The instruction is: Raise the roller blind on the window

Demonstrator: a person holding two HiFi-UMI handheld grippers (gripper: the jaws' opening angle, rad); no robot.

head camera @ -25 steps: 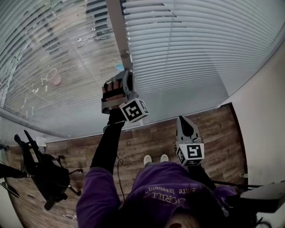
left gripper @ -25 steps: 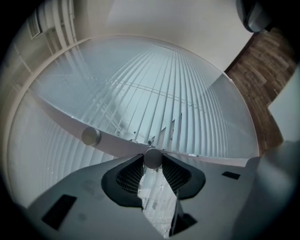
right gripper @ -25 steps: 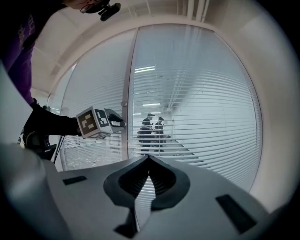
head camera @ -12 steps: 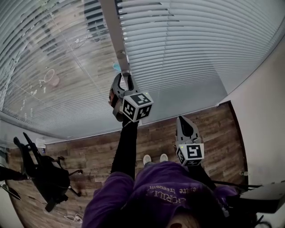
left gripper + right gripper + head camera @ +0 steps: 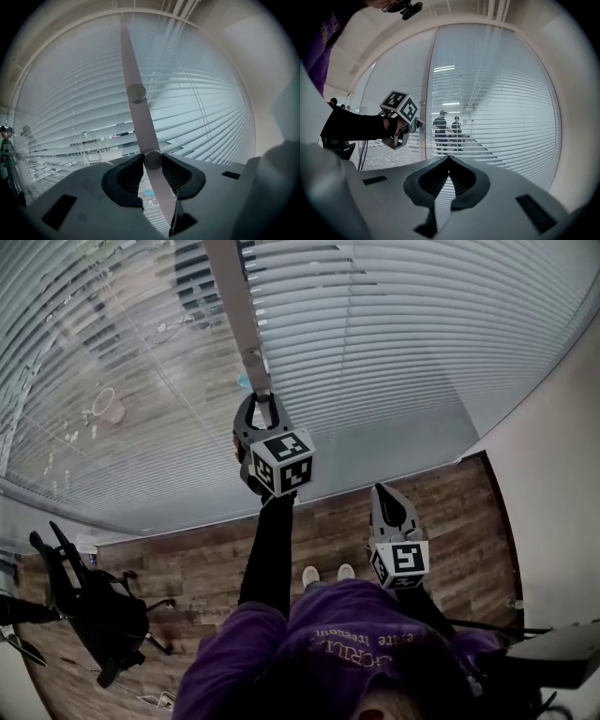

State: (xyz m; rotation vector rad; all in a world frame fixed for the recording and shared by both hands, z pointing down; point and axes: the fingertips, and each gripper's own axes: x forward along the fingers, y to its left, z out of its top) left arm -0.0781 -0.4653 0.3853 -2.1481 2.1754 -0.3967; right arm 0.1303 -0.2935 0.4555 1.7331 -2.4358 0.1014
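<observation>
Hanging before the blind (image 5: 422,334), wand (image 5: 140,126) is clamped by left gripper (image 5: 152,161) at centre, jaws of right gripper (image 5: 449,161) are pressed together.

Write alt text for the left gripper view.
The left gripper grips a round knob on a pale upright bar. A second knob sits higher on the bar, and slatted blinds fill the glass on either side.

Left gripper (image 5: 262,399) at window post (image 5: 234,296), right gripper (image 5: 386,489) low
</observation>
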